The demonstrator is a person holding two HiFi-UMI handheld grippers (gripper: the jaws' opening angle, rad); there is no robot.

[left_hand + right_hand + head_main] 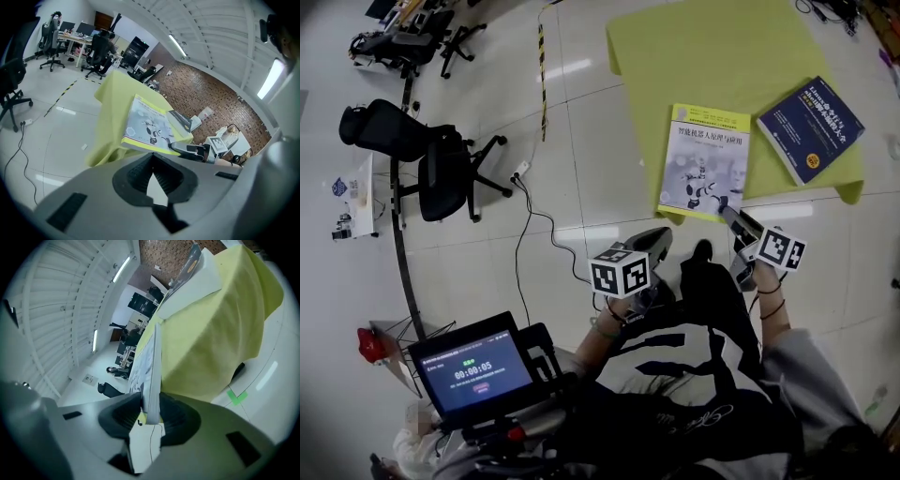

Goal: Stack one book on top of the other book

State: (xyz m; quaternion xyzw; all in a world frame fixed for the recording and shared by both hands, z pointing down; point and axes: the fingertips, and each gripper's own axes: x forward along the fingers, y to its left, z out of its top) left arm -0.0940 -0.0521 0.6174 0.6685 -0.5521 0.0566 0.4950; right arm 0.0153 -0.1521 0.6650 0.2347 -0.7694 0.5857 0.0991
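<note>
Pinching the yellow book (705,159) at its near edge, the right gripper (733,217) has both fingers pressed on it; the left gripper (661,236) is closed tight, empty.

A yellow-green, cloth-covered bench (712,47) carries a yellow paperback book (705,161) overhanging its near edge, just beside a dark blue book (810,127).

An open office or lab: rolling office chairs (441,155) at upper left on floor tiles (581,141), desks (70,40) with monitors (84,28), a brick wall (211,89), striped tape (541,75).
</note>
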